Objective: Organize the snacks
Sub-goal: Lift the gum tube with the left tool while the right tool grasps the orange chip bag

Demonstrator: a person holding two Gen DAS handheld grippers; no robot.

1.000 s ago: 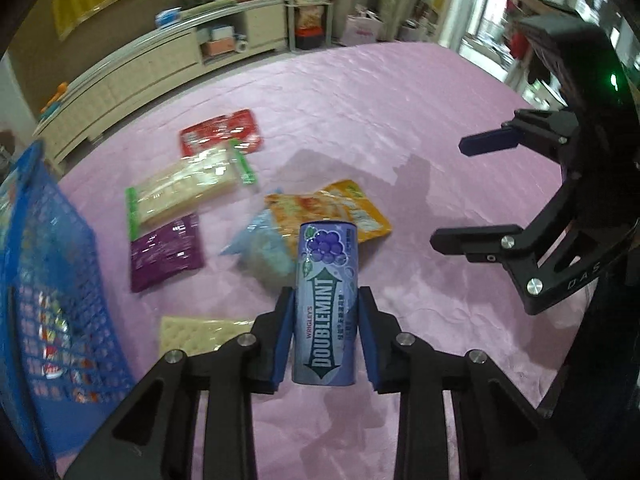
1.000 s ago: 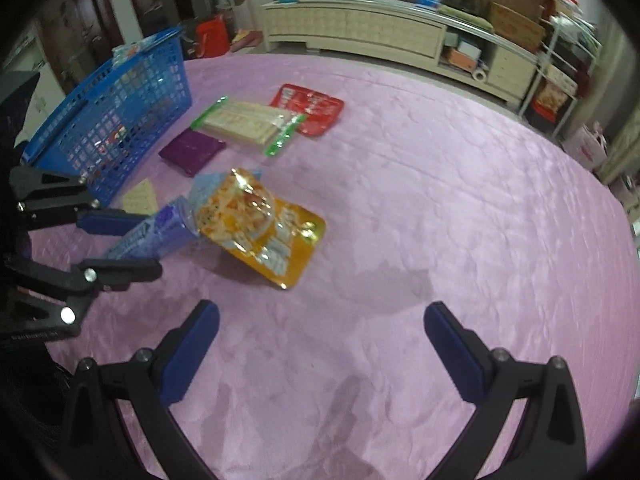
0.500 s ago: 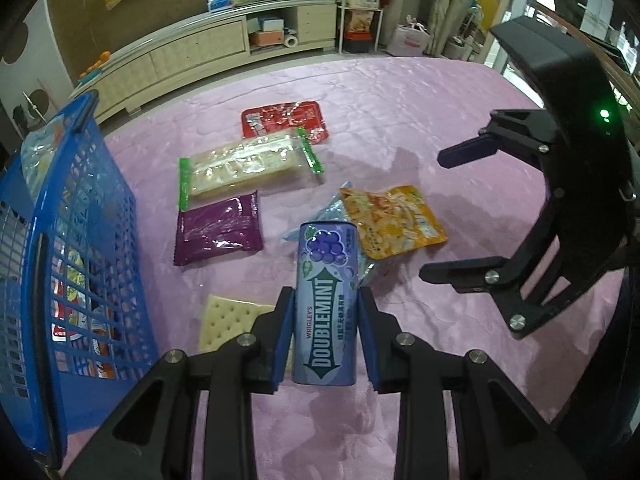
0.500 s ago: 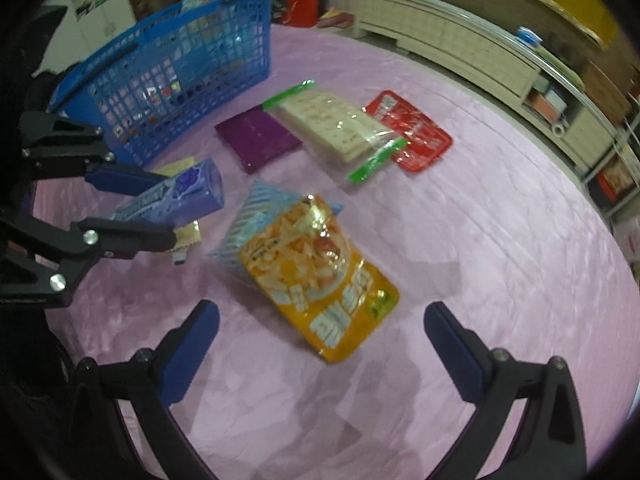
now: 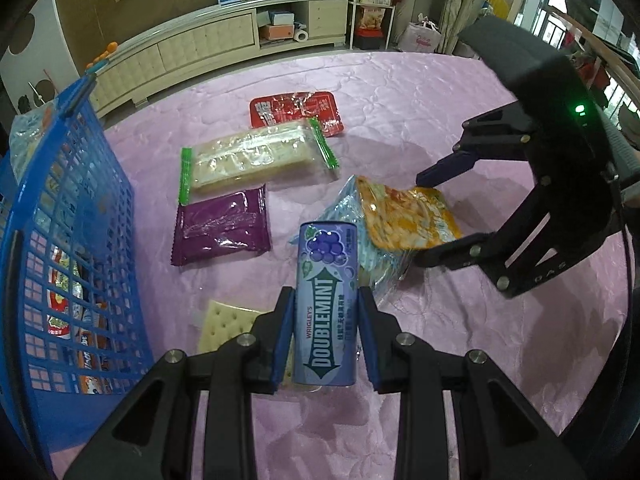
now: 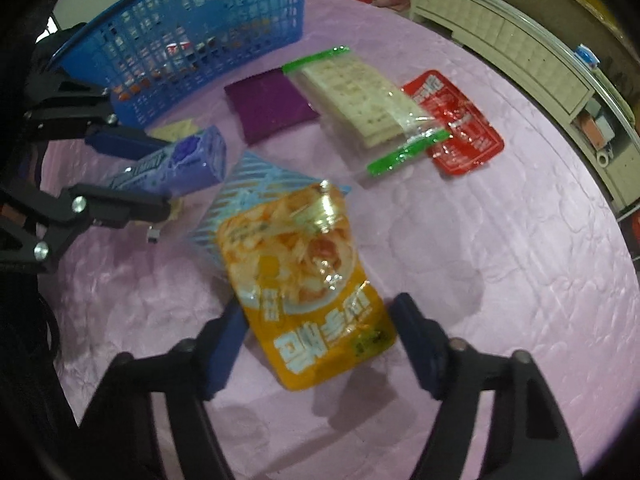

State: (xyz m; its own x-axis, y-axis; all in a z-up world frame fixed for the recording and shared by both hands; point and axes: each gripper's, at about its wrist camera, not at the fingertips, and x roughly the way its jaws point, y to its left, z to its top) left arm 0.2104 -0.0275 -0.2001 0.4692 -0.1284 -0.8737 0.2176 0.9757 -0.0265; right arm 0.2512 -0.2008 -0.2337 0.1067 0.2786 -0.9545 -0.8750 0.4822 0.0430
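My left gripper (image 5: pixel 324 338) is shut on a purple Doublemint gum tube (image 5: pixel 326 308) and holds it above the pink cloth, beside the blue basket (image 5: pixel 60 216). The tube also shows in the right wrist view (image 6: pixel 176 168). My right gripper (image 6: pixel 316 348) is open, its fingers on either side of the lower end of an orange snack pouch (image 6: pixel 304 280) that lies on a light blue packet (image 6: pixel 248 200). In the left wrist view the right gripper (image 5: pixel 432 216) straddles the orange pouch (image 5: pixel 404 216).
On the cloth lie a purple packet (image 5: pixel 220 232), a clear cracker pack with green ends (image 5: pixel 256 156), a red packet (image 5: pixel 296 110) and a loose cracker (image 5: pixel 224 324). The blue basket (image 6: pixel 180 32) holds several snacks. A long cream cabinet (image 5: pixel 216 44) stands beyond the table.
My right gripper has moved in over the orange pouch and its fingers have narrowed around it. My left gripper, still holding the gum tube, has swung left toward the basket.
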